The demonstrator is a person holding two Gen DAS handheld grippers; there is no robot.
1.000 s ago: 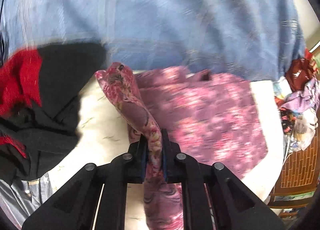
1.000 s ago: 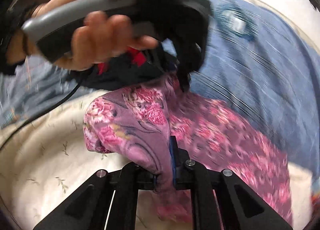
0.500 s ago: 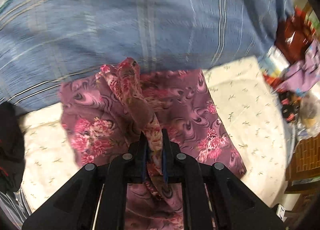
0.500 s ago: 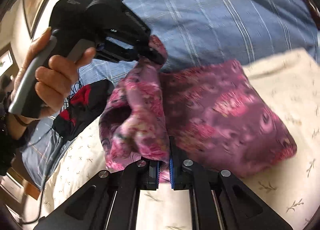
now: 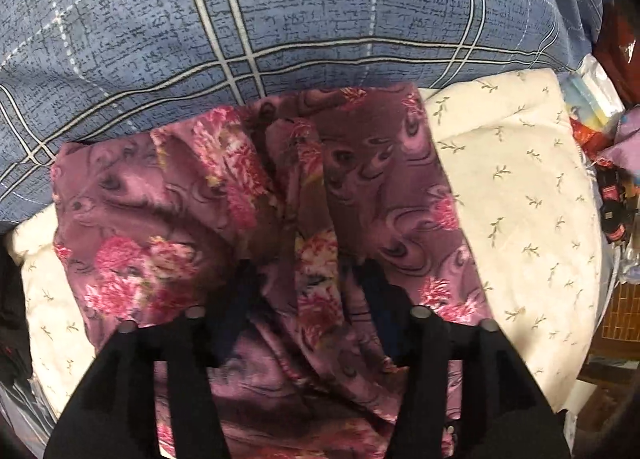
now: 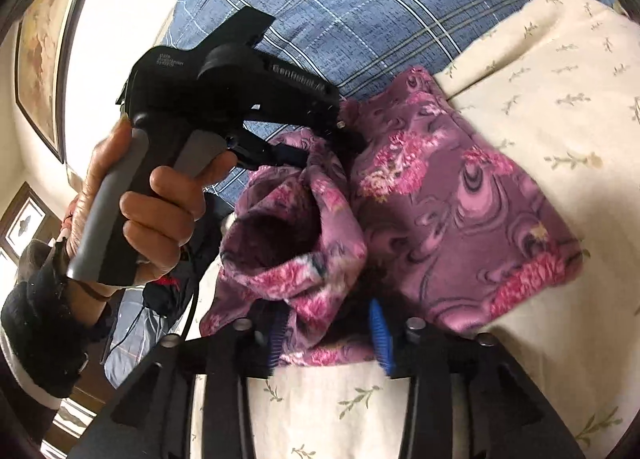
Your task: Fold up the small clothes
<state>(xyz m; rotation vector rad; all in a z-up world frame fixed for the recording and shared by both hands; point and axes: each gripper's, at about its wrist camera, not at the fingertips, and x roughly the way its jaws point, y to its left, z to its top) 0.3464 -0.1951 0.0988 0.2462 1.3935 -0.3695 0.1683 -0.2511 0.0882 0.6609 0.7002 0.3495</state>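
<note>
**What the two wrist views could not show**

In the left wrist view the left gripper (image 5: 306, 291) had its fingertips sunk among folds of the purple floral garment (image 5: 168, 219), whose near end ran off the bottom edge. A dark cloth (image 5: 10, 307) was cut by the left edge. The clutter (image 5: 612, 195) at the right was too small to identify. In the right wrist view, the garment (image 6: 460, 195) hid the right gripper's (image 6: 326, 329) finger ends.

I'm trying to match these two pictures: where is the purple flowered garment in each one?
Left wrist view: the purple flowered garment fills the centre, running under the open left tool.
Right wrist view: it lies centre-right, a fold loose between the open right tool.
Shared landmark: the blue checked cover behind it.
</note>
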